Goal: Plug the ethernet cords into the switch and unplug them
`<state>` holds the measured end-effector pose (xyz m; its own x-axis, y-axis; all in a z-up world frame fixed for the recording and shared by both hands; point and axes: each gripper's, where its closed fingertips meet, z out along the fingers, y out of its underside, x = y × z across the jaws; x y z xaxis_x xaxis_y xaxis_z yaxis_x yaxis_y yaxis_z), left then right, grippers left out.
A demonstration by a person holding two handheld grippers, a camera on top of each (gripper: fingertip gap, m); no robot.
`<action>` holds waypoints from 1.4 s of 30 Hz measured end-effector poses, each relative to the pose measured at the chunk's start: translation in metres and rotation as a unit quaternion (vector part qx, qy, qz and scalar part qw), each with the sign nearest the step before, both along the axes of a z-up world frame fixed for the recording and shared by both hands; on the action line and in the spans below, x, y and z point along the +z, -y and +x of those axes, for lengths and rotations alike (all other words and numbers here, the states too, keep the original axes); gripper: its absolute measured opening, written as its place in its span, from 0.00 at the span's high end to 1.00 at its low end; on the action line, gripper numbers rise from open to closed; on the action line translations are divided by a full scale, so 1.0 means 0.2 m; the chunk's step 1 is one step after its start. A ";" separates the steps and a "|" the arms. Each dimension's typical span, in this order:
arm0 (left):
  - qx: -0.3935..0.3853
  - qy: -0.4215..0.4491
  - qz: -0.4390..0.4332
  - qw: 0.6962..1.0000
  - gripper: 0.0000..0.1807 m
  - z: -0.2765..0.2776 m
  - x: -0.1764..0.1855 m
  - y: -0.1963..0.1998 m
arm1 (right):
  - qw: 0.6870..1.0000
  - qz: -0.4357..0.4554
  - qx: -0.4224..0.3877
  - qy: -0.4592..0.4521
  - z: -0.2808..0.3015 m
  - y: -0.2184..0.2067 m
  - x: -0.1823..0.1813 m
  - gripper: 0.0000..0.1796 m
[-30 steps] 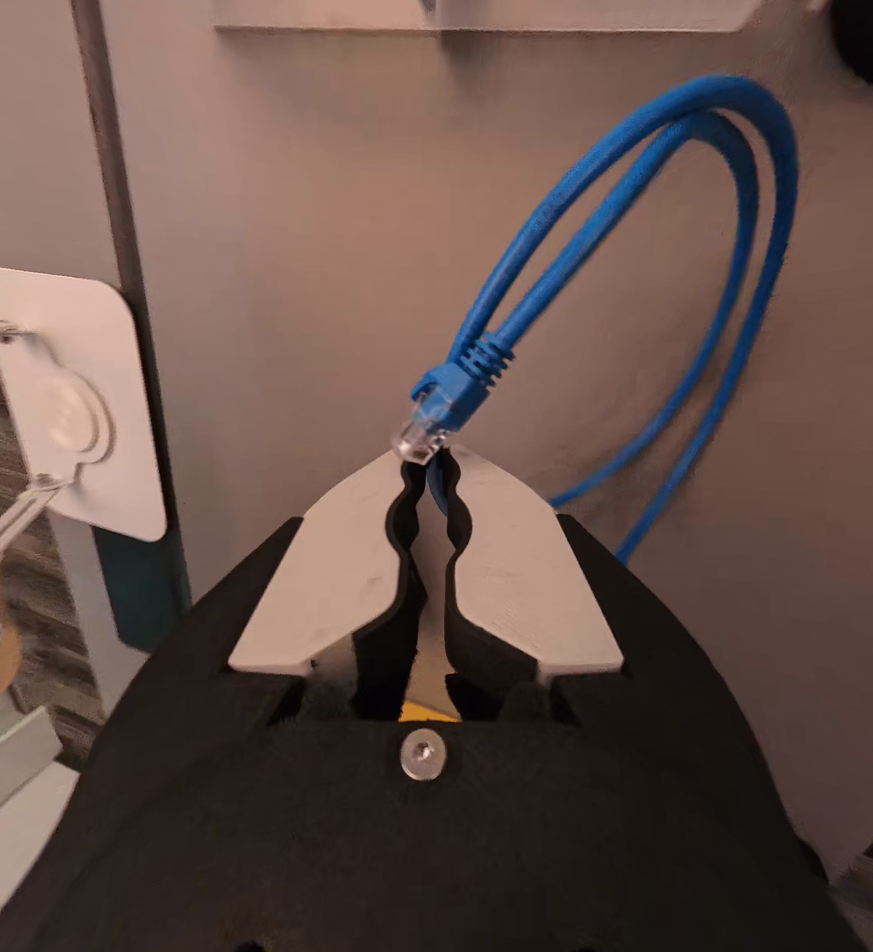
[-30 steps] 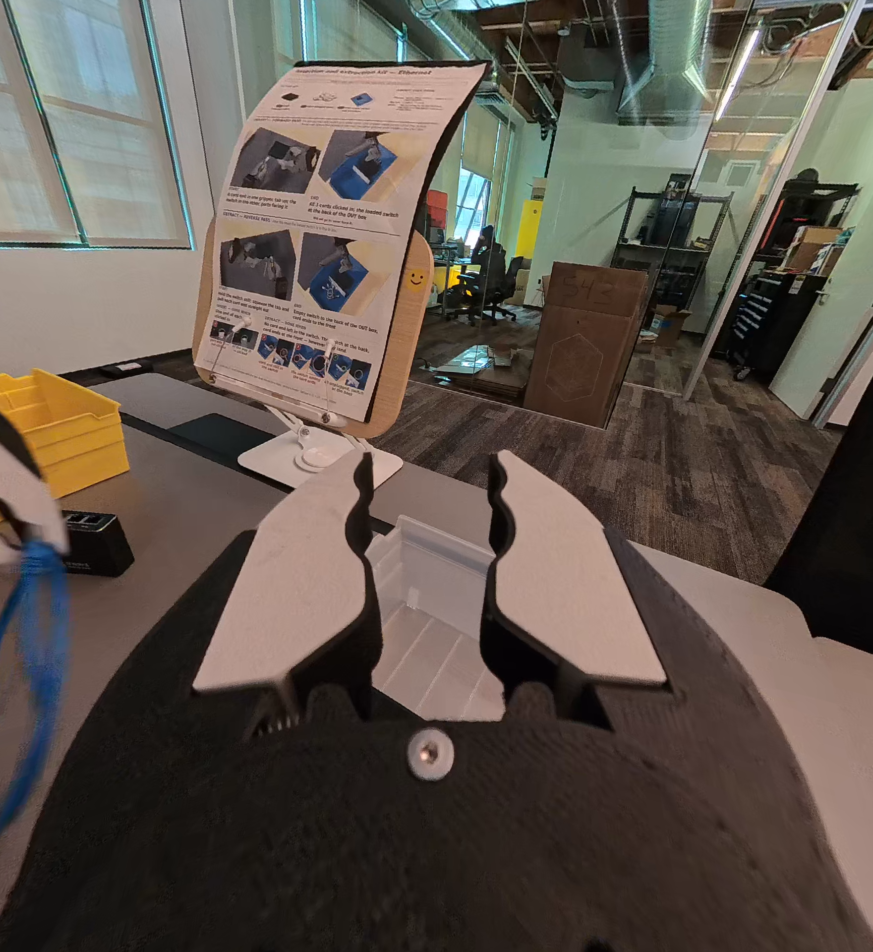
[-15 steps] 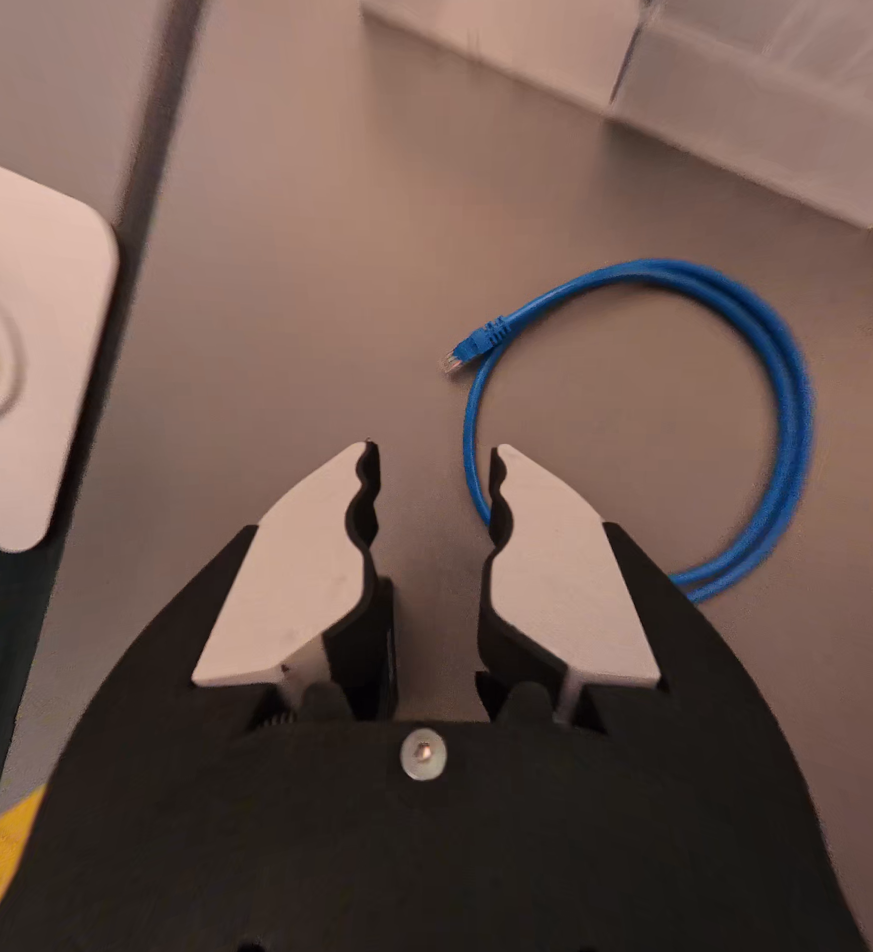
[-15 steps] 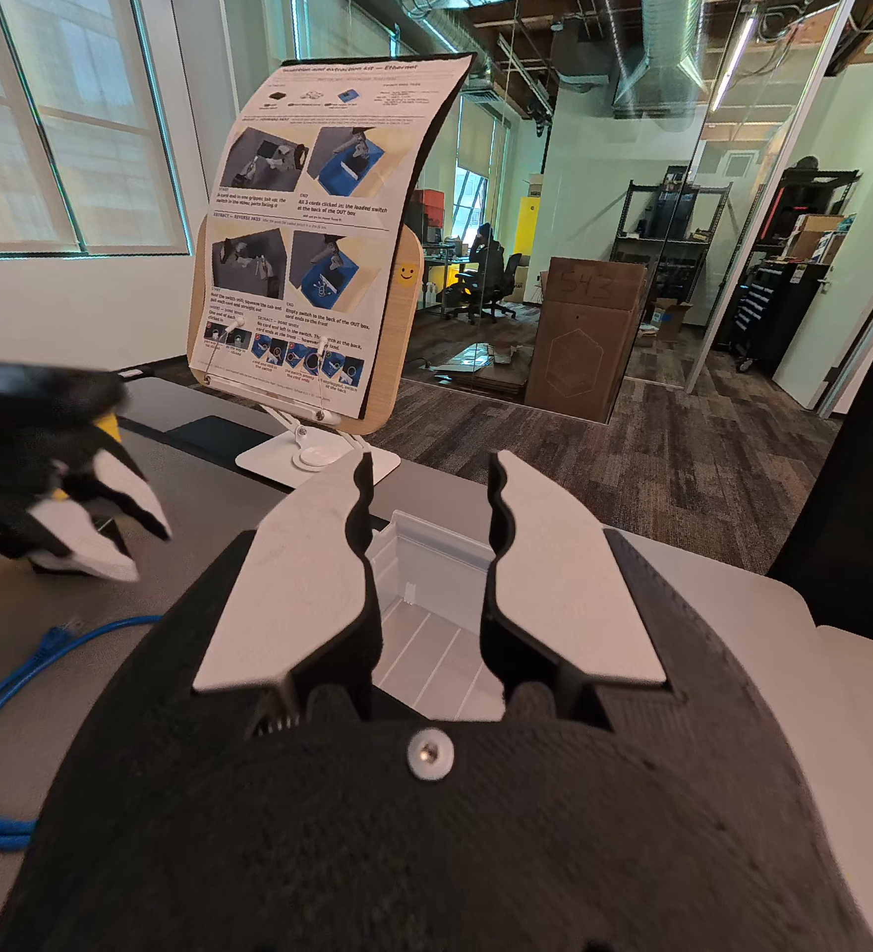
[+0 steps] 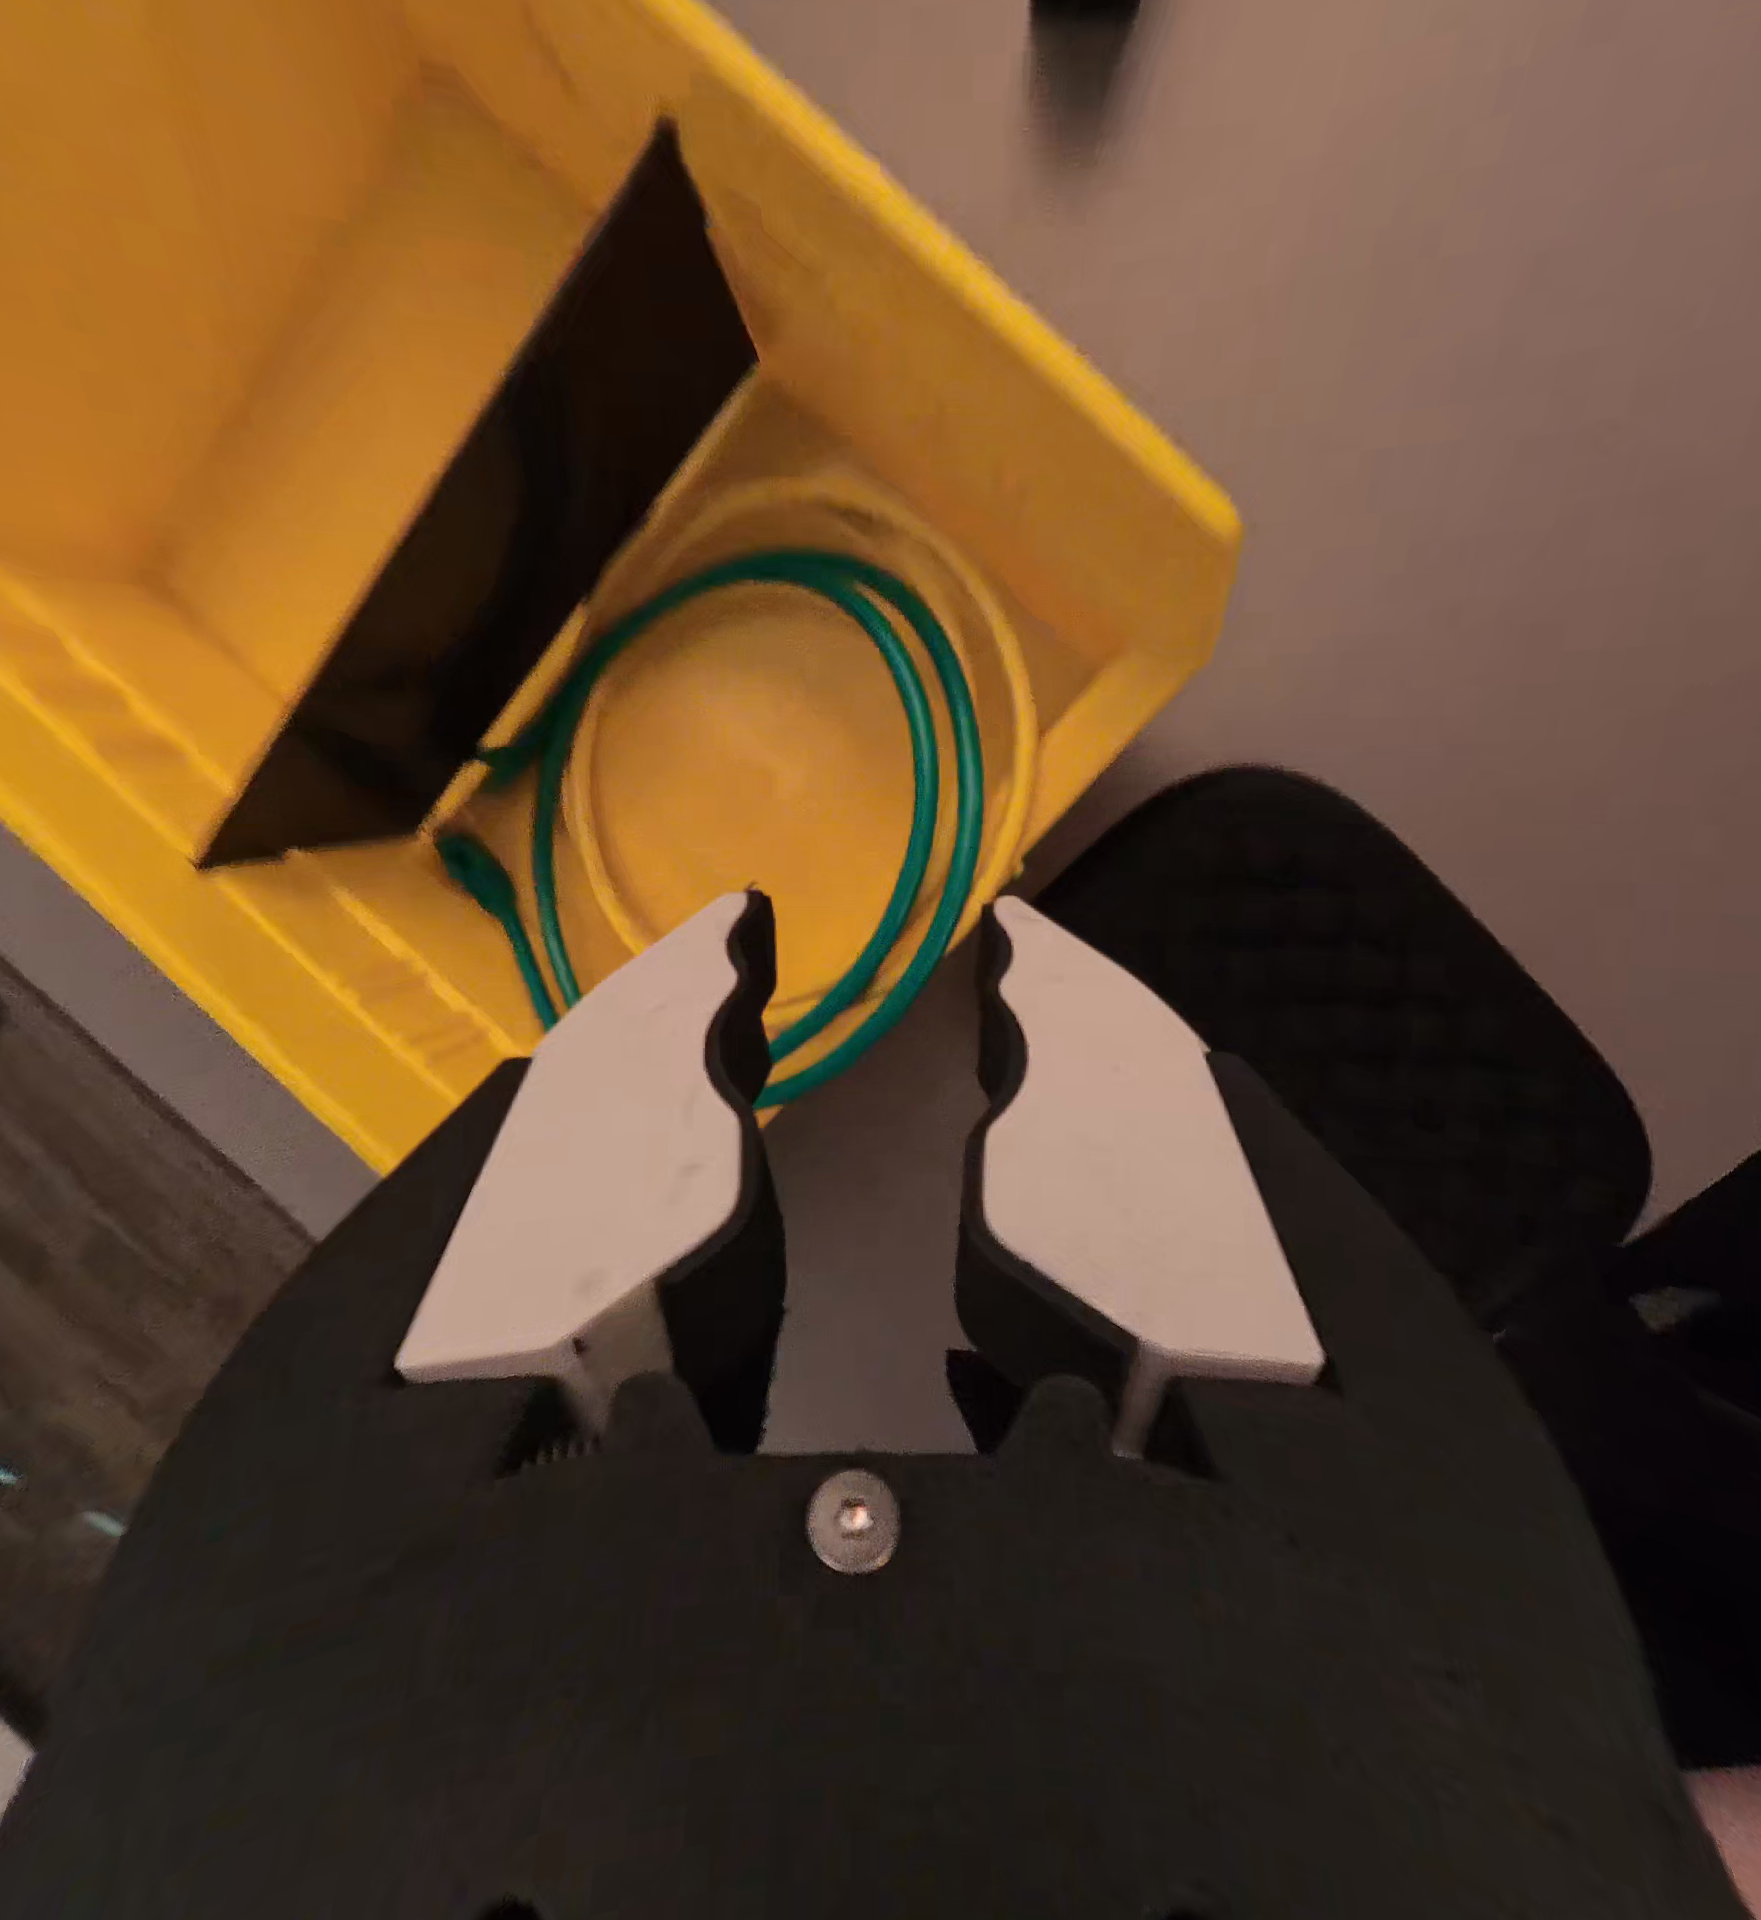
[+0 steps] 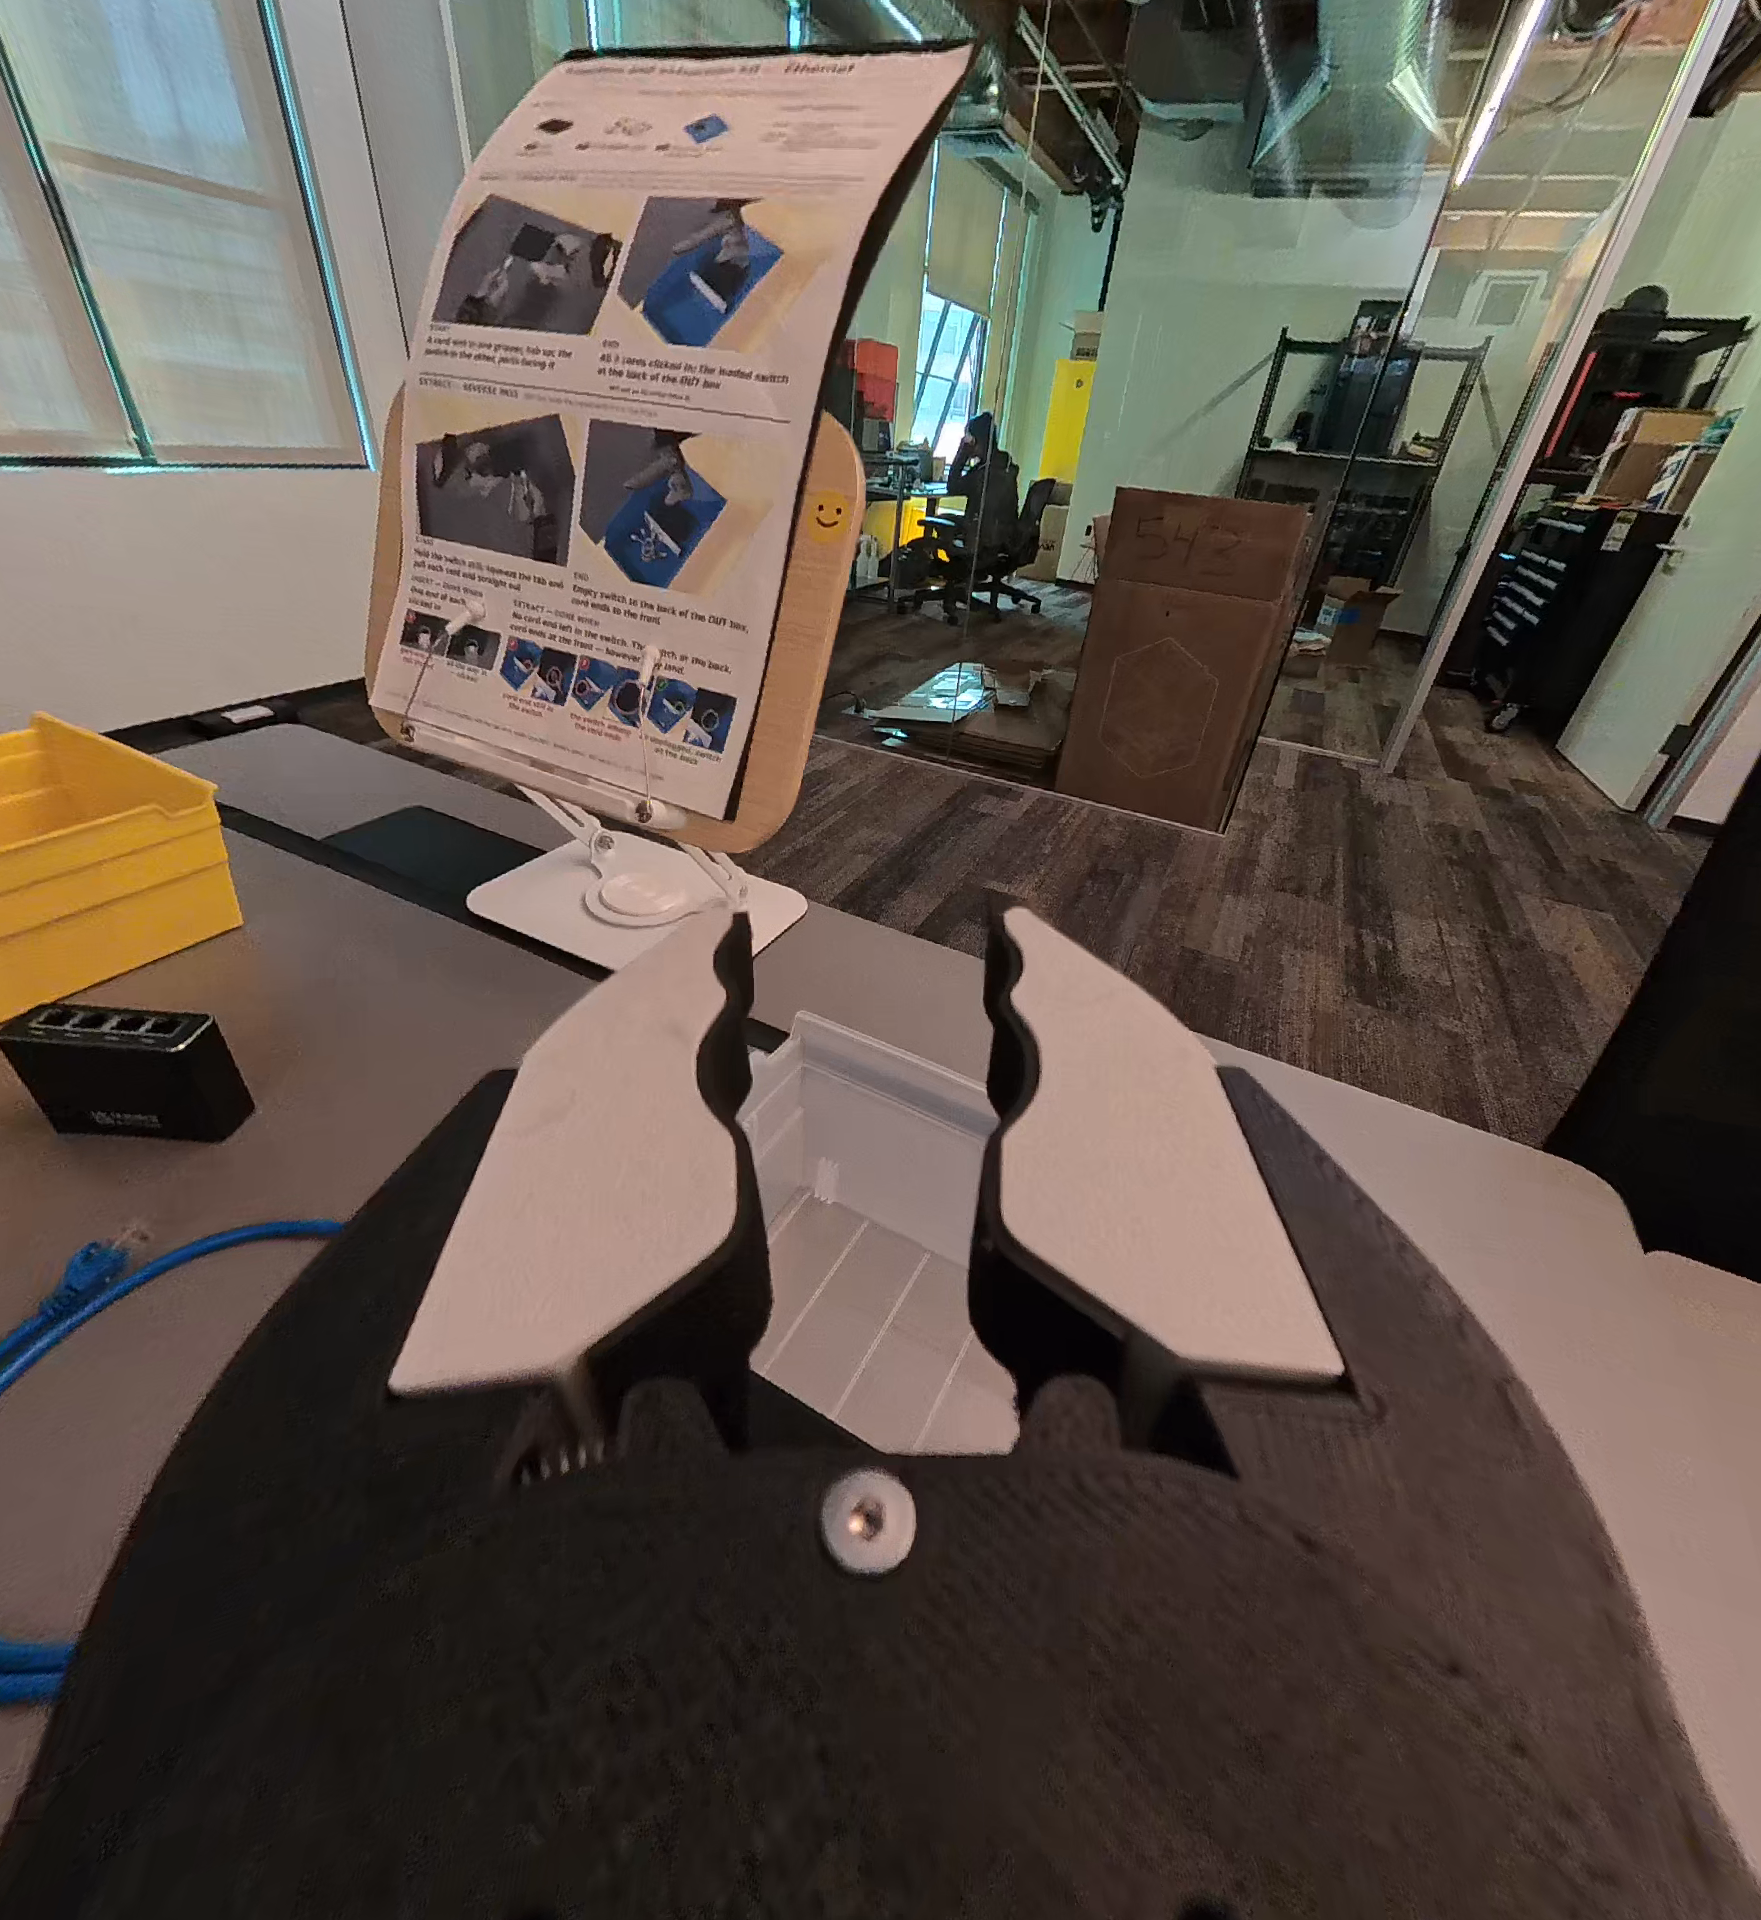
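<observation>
Left tongs [image 5: 865, 914] hang apart and empty above a yellow plastic bin [image 5: 959, 343], where a coiled green ethernet cord [image 5: 943, 727] lies beside a pale yellow one [image 5: 1023, 707]. Right tongs [image 6: 865, 935] also gape, holding nothing. On the grey surface [image 6: 388, 1029], a blue ethernet cord [image 6: 14, 1351] lies near the small black switch [image 6: 128, 1070].
</observation>
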<state>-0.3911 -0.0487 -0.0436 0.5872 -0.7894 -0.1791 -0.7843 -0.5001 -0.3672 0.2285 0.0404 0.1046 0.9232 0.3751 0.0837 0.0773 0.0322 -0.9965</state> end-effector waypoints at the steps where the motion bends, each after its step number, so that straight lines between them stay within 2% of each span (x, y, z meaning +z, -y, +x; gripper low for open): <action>1: 0.007 0.003 -0.020 1.000 0.80 -0.02 -0.04 0.01 | 1.000 -0.003 0.000 0.005 -0.01 -0.01 -0.01 0.76; 10: 0.006 0.033 -0.172 0.985 0.81 -0.05 -0.25 0.05 | 1.000 -0.018 0.000 0.009 0.00 -0.03 -0.05 0.76; 16: -0.007 0.025 -0.183 0.983 0.91 -0.07 -0.25 0.06 | 1.000 -0.014 -0.004 -0.002 0.03 -0.02 -0.05 0.76; 26: -0.015 0.019 -0.166 0.986 0.92 -0.07 -0.18 0.05 | 1.000 -0.014 -0.002 -0.002 0.02 -0.02 -0.05 0.76; 30: 0.006 0.038 -0.108 0.993 0.92 -0.06 -0.03 -0.02 | 1.000 -0.015 -0.002 0.000 0.02 -0.02 -0.05 0.76; 36: 0.030 0.035 0.019 0.999 0.95 -0.03 0.41 -0.13 | 1.000 -0.015 -0.003 -0.006 0.03 -0.02 -0.05 0.76; 39: 0.020 0.025 0.076 0.997 0.97 0.07 0.65 -0.17 | 1.000 -0.014 -0.004 -0.005 0.03 -0.02 -0.05 0.76; 42: -0.006 0.034 0.114 0.993 0.97 0.29 0.87 -0.19 | 1.000 -0.013 -0.003 -0.004 0.03 -0.02 -0.04 0.76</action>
